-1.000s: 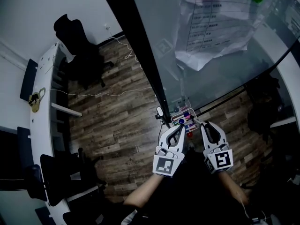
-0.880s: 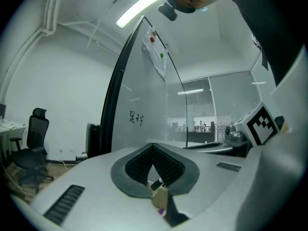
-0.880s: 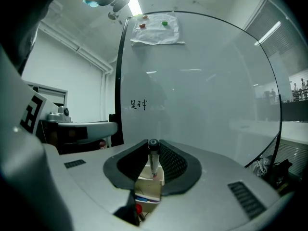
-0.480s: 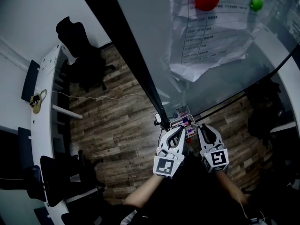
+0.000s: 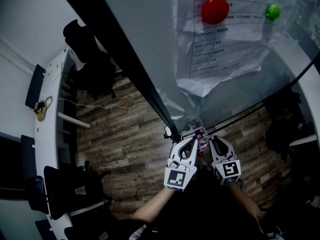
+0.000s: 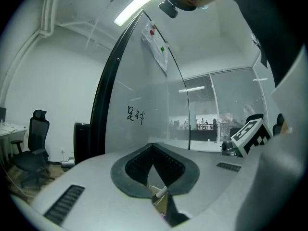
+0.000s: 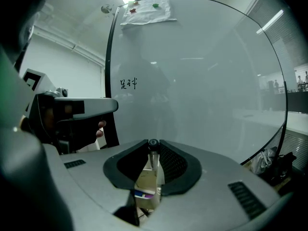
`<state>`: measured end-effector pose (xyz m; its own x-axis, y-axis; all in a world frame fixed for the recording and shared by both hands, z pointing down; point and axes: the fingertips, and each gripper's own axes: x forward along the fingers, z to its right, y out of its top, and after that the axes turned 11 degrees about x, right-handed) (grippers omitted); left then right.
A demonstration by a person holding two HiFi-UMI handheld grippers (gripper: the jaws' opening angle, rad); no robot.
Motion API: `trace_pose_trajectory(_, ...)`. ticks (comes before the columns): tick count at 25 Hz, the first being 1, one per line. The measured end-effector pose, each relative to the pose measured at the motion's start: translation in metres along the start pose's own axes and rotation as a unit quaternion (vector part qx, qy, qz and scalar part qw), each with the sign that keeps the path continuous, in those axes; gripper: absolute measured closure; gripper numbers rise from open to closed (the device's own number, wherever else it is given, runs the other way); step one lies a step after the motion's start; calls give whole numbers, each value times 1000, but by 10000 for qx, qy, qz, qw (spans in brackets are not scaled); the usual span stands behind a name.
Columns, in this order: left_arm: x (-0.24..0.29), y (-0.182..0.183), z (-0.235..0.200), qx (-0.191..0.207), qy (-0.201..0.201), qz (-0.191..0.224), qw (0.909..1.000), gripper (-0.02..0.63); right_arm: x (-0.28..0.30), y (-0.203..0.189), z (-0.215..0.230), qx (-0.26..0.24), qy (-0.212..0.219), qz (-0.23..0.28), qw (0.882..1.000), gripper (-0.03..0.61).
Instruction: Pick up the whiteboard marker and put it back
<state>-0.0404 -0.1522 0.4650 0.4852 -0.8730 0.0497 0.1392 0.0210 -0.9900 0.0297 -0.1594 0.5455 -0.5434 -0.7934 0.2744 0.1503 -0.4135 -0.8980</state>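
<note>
A whiteboard marker (image 7: 153, 154) with a black end stands upright between my right gripper's (image 7: 153, 146) jaws, which are shut on it. Just below it lies the small marker tray (image 7: 143, 184) with coloured markers. In the head view the right gripper (image 5: 212, 139) and left gripper (image 5: 193, 139) sit side by side at the tray (image 5: 192, 129), under the glass whiteboard (image 5: 150, 59). My left gripper (image 6: 153, 146) is shut with its tips touching and nothing between them. A white marker (image 6: 160, 192) in the tray shows through the gap lower down.
Papers (image 5: 220, 39) hang on the board under a red magnet (image 5: 215, 10) and a green magnet (image 5: 273, 11). The board's black frame (image 5: 125, 69) runs down to the tray. An office chair (image 5: 87, 59) and a white desk (image 5: 50, 114) stand on the wooden floor at the left.
Both grippers have closed in on the tray, and the right one has shifted left beside the left one. The board and its papers fill more of the head view.
</note>
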Motion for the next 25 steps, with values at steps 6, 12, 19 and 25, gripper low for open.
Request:
trace_pose_trajectory(6,3,1,1,27,29,26,10000,606,5,-2,-5,-3,101,-110,9999,495)
trace_pose_trajectory(12,4,4,2,11,57,33,10000,606,7,-8,-3,-8,110,-228,9997,495)
trace_pose_trajectory(19,4,4,1,-2,80,44,10000,606,10,-9,-3,-15,151,-255,9996,494)
trace_pose_trajectory(25,5,7,0,-14,68,98,9999,606,7,-10,3,-85,96,-195,9997,485)
